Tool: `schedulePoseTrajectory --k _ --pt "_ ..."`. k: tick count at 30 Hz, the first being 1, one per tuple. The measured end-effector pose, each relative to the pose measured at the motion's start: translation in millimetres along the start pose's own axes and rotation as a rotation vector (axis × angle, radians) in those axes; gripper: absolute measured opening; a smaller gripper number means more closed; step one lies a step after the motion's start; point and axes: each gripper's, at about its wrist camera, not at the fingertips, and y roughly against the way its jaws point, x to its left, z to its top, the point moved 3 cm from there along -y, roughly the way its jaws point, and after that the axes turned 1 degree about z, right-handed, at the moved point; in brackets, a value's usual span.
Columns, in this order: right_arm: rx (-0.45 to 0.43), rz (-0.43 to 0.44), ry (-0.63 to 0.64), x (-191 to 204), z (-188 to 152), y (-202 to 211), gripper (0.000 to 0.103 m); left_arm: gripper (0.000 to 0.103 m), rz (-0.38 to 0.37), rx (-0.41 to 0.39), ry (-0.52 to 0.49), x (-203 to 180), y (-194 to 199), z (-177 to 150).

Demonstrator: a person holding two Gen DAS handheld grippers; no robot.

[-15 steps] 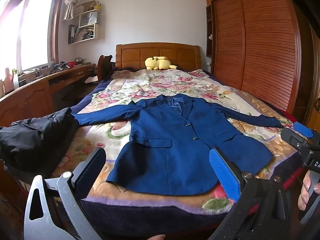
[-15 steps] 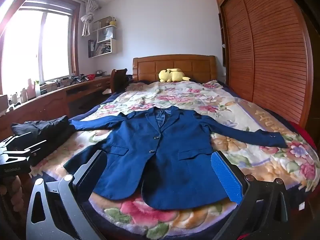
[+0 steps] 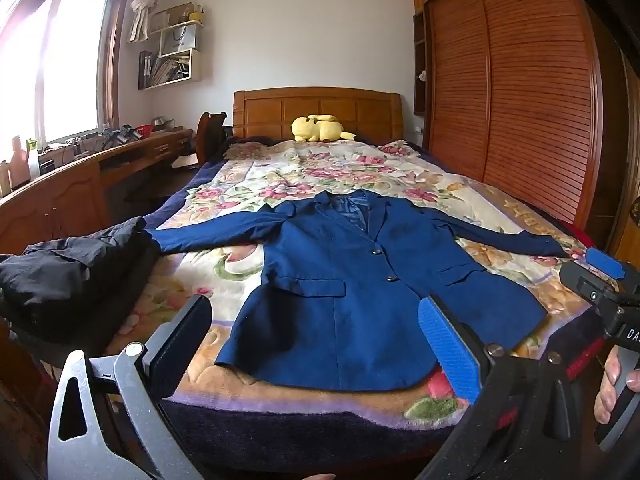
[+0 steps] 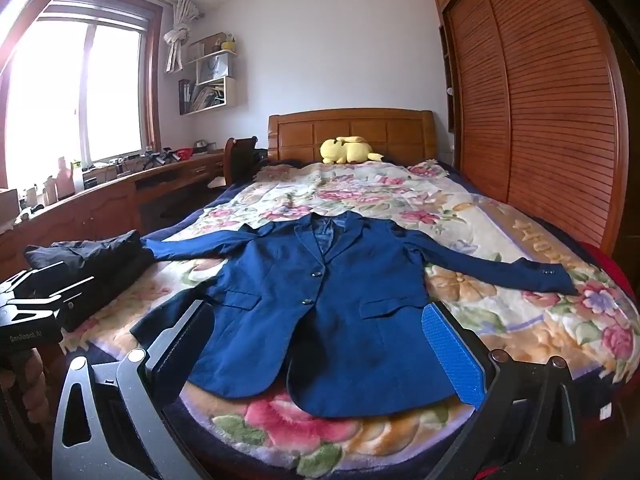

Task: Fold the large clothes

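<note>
The left wrist view was filled by a blue blazer laid face up and buttoned on a floral bedspread, collar toward the headboard, hem toward the foot of the bed, both sleeves stretched out sideways. The left gripper was seen with its jaws spread wide and nothing between them, held short of the hem and apart from the cloth. The right gripper was likewise spread and empty, poised over the lower front panels without contact that could be made out. No fold appeared to have been started.

Several risks were judged likely. The left sleeve cuff was lying against a heap of black clothing at the bed's edge, so the heap could be dragged or caught when that sleeve is drawn in. The blazer's structured fabric could be pinched in a single layer only, so that the front lifts while the back stays down and the fold skews. The hem was lying close to the foot of the bed, and the garment could be pulled over the edge by an uneven tug.
</note>
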Motion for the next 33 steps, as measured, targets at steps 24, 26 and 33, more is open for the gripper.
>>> schedulePoseTrajectory --k 24,26,33 --pt "-0.001 0.008 -0.008 -4.0 2.5 3.3 0.103 0.103 0.005 -0.008 -0.005 -2.3 0.8 2.4" --pt "-0.001 0.009 -0.008 -4.2 2.6 3.2 0.103 0.103 0.006 -0.008 -0.006 -2.4 0.9 2.1" --pt "0.002 0.009 -0.011 -5.2 2.7 3.4 0.103 0.103 0.006 -0.009 -0.005 -3.3 3.0 3.8"
